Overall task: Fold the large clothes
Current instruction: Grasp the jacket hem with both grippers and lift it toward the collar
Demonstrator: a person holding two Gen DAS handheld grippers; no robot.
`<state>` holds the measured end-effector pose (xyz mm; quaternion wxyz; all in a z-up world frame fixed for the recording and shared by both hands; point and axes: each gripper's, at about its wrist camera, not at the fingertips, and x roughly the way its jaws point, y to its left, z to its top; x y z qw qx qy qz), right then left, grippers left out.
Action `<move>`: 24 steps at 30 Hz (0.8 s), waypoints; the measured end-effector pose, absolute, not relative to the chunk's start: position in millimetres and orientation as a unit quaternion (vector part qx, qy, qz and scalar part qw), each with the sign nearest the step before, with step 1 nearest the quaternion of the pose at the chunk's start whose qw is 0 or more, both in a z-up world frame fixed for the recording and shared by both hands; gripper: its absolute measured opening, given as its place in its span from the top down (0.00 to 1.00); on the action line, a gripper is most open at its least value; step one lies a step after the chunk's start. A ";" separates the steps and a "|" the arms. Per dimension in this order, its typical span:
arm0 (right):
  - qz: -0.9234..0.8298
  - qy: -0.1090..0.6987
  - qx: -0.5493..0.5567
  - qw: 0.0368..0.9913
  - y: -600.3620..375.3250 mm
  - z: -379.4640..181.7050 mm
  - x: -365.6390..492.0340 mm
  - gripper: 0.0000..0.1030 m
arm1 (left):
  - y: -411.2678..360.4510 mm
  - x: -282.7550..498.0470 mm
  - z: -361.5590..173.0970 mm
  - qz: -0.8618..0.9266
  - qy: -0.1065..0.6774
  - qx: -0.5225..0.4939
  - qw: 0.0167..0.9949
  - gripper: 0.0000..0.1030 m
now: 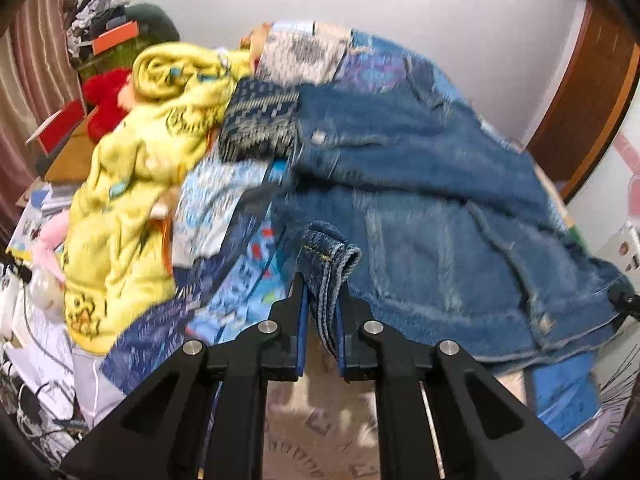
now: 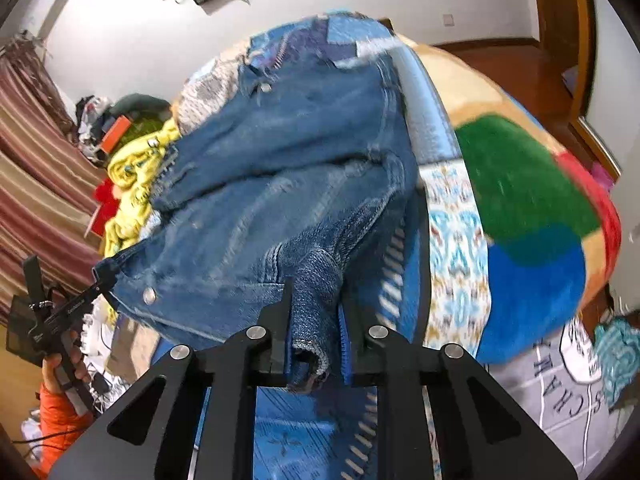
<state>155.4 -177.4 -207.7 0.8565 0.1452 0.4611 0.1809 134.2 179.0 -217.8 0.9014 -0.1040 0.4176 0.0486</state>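
The left tool is pinching a folded edge of the denim jacket, its jaws standing narrow with a strip of blue cloth pressed between the pads. The right tool is gripping another bunched part of the same denim jacket, jaws likewise drawn close on the fabric.

The jacket is lying spread over a blue patchwork bedspread on the bed, reaching toward the near edge, where both tools are holding it. In the right wrist view the left tool is showing at the jacket's lower left corner, held by a hand with an orange sleeve below it.

A crumpled yellow blanket is resting along the bed's left edge, just beside the jacket. A fleece blanket with green, blue and red patches is covering the bed's right side, beyond the bedspread.
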 end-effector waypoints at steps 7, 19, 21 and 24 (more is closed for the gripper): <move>0.213 0.423 0.112 0.873 -155.6 -185.2 199.9 0.90 | 186.0 174.8 -175.5 0.008 0.382 -0.139 0.914 0.91; 0.166 0.359 0.117 0.911 -158.1 -129.7 344.9 0.90 | 193.2 329.9 -111.3 0.027 0.345 -0.134 0.929 0.91; 0.148 0.375 0.131 0.906 -160.6 -138.4 377.1 0.90 | 193.8 369.2 -117.5 0.035 0.357 -0.132 0.924 0.91; 0.131 0.402 0.140 0.895 -159.8 -157.5 405.6 0.90 | 190.3 415.0 -140.7 0.052 0.384 -0.114 0.915 0.91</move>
